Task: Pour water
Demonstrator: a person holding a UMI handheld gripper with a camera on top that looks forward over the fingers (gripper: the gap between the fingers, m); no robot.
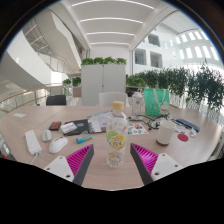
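Note:
A clear plastic bottle (116, 132) with a yellow-green label and a white cap stands upright on the round wooden table (40, 168). It stands between the tips of my gripper (113, 160), with a gap at each side. My fingers are open, their pink pads (83, 160) facing inward. A white cup (166, 132) stands on the table to the right, beyond the right finger.
The table holds a white remote-like object (33, 143), a phone (54, 127), a blue pen (86, 138), papers (100, 124), a green bag (156, 101) and a pink lid (183, 138). Chairs and planters stand beyond the table.

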